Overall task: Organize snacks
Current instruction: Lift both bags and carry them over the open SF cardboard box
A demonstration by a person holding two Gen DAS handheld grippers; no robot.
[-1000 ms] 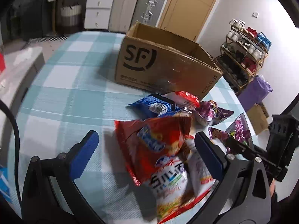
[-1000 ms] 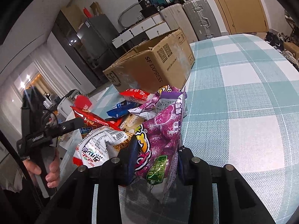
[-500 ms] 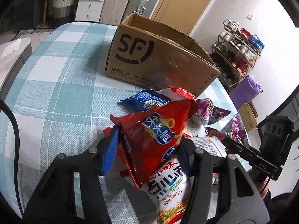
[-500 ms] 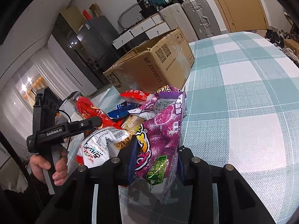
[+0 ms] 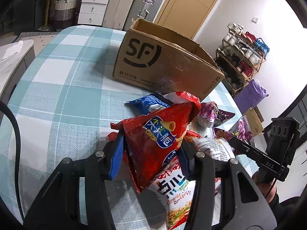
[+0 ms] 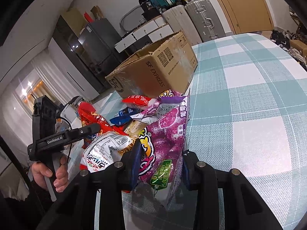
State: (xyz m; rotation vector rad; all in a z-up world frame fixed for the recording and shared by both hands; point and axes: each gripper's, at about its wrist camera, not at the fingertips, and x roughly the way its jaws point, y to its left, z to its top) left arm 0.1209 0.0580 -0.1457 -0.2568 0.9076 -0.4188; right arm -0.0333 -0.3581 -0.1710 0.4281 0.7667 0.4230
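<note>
My left gripper [image 5: 151, 159] is shut on a red chip bag [image 5: 155, 140] and holds it lifted above the snack pile. My right gripper [image 6: 161, 164] is shut on a purple snack bag [image 6: 167, 134] at the near edge of the pile. An open SF cardboard box [image 5: 165, 61] stands behind the pile; it also shows in the right wrist view [image 6: 153, 71]. A white noodle packet [image 5: 176, 191], a blue packet [image 5: 147, 103] and other snacks lie on the checked tablecloth [image 5: 57, 88].
The left gripper shows from the side in the right wrist view [image 6: 63, 138], held by a hand. Suitcases [image 5: 134, 5], white drawers [image 5: 92, 5] and a shoe rack [image 5: 243, 57] stand beyond the table. A grey side table [image 5: 11, 57] is left.
My left gripper closed on the red chip bag and lifted it off the pile. My right gripper stayed shut on the purple bag.
</note>
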